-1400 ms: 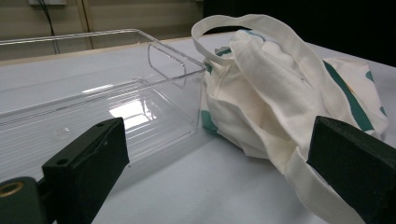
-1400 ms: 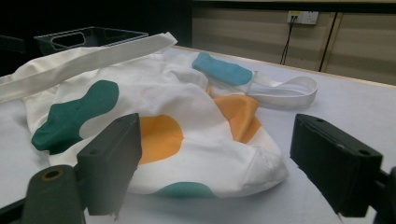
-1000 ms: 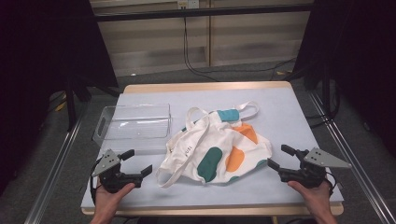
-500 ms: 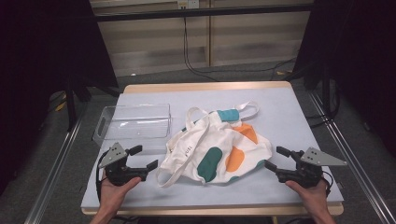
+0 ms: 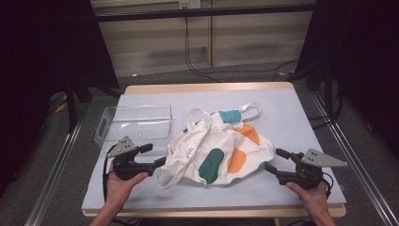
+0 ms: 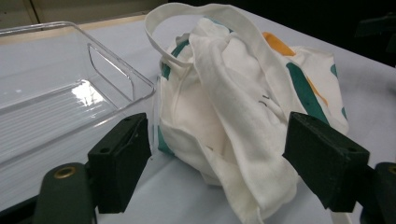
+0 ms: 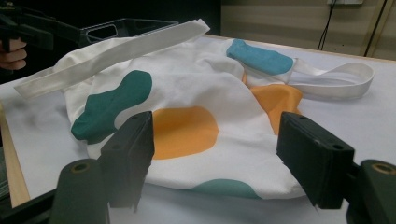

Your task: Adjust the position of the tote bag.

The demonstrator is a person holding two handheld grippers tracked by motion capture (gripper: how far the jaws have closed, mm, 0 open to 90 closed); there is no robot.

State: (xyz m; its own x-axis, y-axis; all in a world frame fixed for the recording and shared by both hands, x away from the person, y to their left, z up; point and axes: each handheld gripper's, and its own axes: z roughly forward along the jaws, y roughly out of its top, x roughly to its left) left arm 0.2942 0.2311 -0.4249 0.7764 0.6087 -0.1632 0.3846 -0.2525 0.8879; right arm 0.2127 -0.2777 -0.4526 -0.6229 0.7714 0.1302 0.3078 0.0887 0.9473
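Left gripper sits at the near left of the table, jaws spread wide, nothing between them. In its own view the jaws frame the crumpled left edge of the tote bag; whether the near jaw touches cloth I cannot tell. Right gripper mirrors it at the near right, jaws also wide apart and empty, pointed at the bag's right edge, just beside it.

Tote bag: white cloth with teal, orange and blue patches, lying rumpled at table centre. One strap loops out toward the far side; another trails across the bag toward the near left.

Clear plastic tray on the left of the table, just beside the bag's far left corner. Nothing in it; ribbed floor visible, cut-out handle in its end wall.
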